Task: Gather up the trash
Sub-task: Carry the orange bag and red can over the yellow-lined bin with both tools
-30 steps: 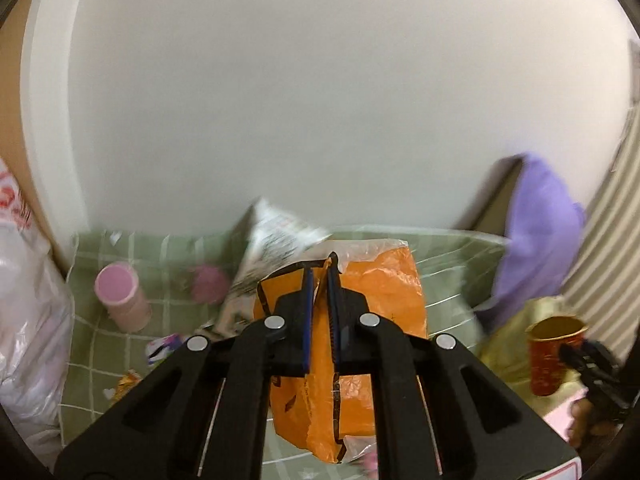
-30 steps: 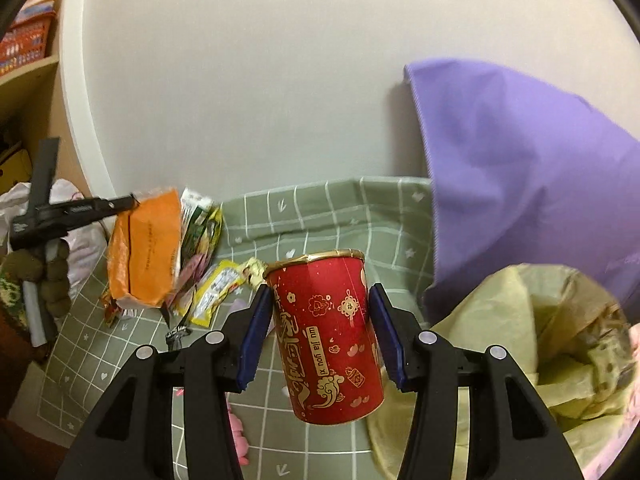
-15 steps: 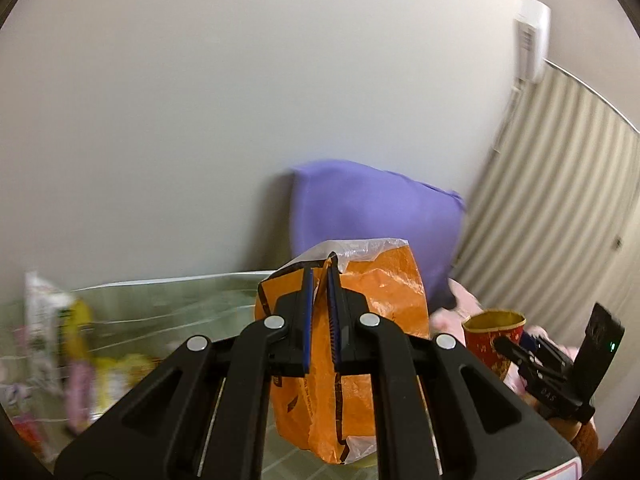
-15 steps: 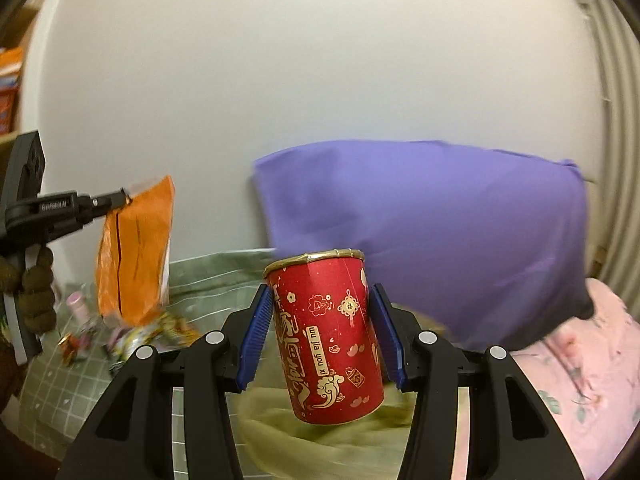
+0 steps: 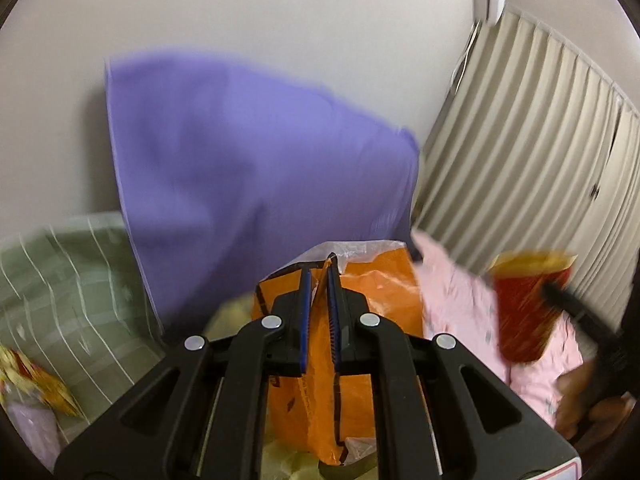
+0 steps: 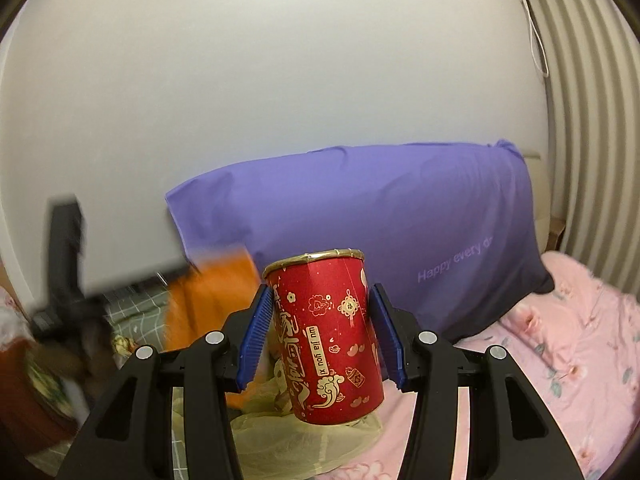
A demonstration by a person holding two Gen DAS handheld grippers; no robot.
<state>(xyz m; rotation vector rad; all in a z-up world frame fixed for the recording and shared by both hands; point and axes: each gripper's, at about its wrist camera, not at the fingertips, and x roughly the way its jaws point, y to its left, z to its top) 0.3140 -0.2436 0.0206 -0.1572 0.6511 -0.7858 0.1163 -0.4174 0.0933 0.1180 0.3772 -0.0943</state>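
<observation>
Item count: one orange bag [image 5: 376, 300]; one red can [image 6: 326, 332]; one purple pillow [image 6: 400, 220]; one yellowish plastic bag [image 6: 304, 440]; two grippers, left [image 5: 318, 280] and right [image 6: 320, 320]; one green checked cloth [image 5: 60, 280]; one pink sheet [image 6: 560, 360].

The orange snack bag [image 5: 360, 304] was crinkled plastic film with a slight sheen. The red can [image 6: 332, 336] looked like matt printed paperboard with a glossy gold rim. The purple pillow [image 6: 380, 216] was smooth matt cloth, the pink floral sheet [image 6: 572, 344] soft cotton-like cloth. The ridged blue pads [image 6: 256, 336] looked rubbery on matt black plastic fingers [image 6: 200, 364].
</observation>
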